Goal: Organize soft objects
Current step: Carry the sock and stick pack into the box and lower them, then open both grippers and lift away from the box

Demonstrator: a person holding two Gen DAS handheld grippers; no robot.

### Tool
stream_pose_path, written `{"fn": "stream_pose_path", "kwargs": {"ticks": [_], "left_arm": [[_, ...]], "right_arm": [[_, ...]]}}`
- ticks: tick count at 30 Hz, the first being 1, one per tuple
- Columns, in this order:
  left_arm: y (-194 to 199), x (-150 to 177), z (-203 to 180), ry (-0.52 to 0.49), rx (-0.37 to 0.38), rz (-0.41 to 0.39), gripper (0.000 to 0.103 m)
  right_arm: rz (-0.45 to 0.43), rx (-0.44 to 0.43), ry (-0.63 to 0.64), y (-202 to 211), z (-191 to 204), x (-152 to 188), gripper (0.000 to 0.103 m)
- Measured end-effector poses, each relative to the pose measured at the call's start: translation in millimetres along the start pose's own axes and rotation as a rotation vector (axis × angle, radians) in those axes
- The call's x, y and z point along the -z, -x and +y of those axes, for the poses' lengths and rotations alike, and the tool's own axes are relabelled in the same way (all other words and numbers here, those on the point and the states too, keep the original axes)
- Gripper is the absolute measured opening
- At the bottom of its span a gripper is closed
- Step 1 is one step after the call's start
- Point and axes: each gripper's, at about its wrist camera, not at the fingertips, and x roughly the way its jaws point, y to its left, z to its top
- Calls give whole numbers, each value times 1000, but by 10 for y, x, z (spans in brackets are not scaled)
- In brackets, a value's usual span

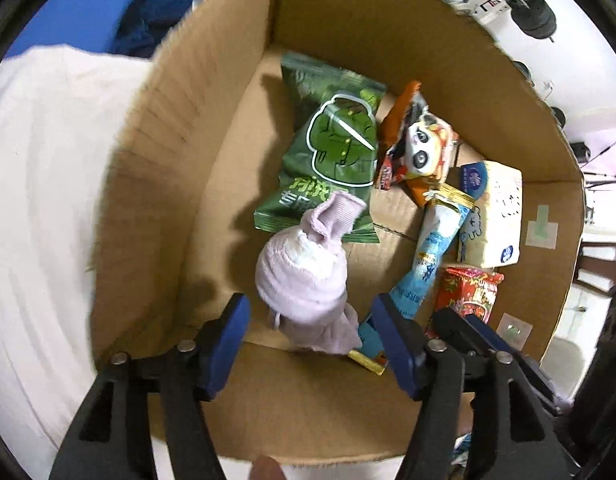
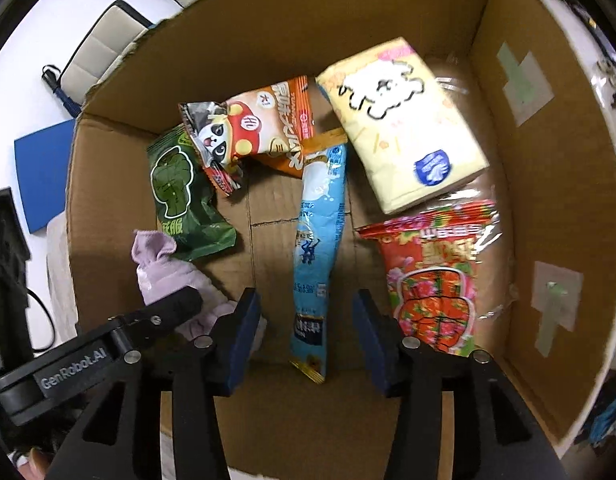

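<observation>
A rolled lilac sock bundle [image 1: 303, 280] lies in the cardboard box [image 1: 348, 20], partly on a green snack bag [image 1: 332, 148]. My left gripper [image 1: 312, 344] hangs over it, open, pads clear of the fabric on both sides. In the right wrist view the sock bundle [image 2: 163, 264] shows at the left, partly behind a left fingertip [image 2: 175, 304]. My right gripper [image 2: 308, 340] stands open over a long blue packet [image 2: 320, 232], pads not touching it. The same blue packet [image 1: 432, 248] shows in the left wrist view, beside the right gripper's finger [image 1: 464, 332].
The box [image 2: 267, 40] also holds the green bag [image 2: 183, 196], a panda snack bag [image 2: 247, 132], a yellow tissue pack [image 2: 400, 120] and a red packet [image 2: 432, 276]. White cloth [image 1: 39, 200] lies outside the box's left wall. A blue board [image 2: 43, 172] sits beyond.
</observation>
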Motion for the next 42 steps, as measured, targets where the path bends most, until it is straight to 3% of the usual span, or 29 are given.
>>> {"fn": "stream_pose_path", "kwargs": {"ticks": [7,12,20,32,42], "left_arm": [[309,172,-172,-123,-147,-131,92],[501,294,-208,-171,-177,-206,96],[513,344,-213,-188,-196,-243,96],[892,642,-303,-211,-204,-334,96],[1745,1458,-404,-226,-139,-443,97]], "right_arm": [[-49,105,78,251,140,119,59],[-83,181,123,430,62,104,75],[-116,256,154,703,-44,119,101],[-167,257,162,1049,-42,305,101],[-294,208,145,1948,-103,991,101]]}}
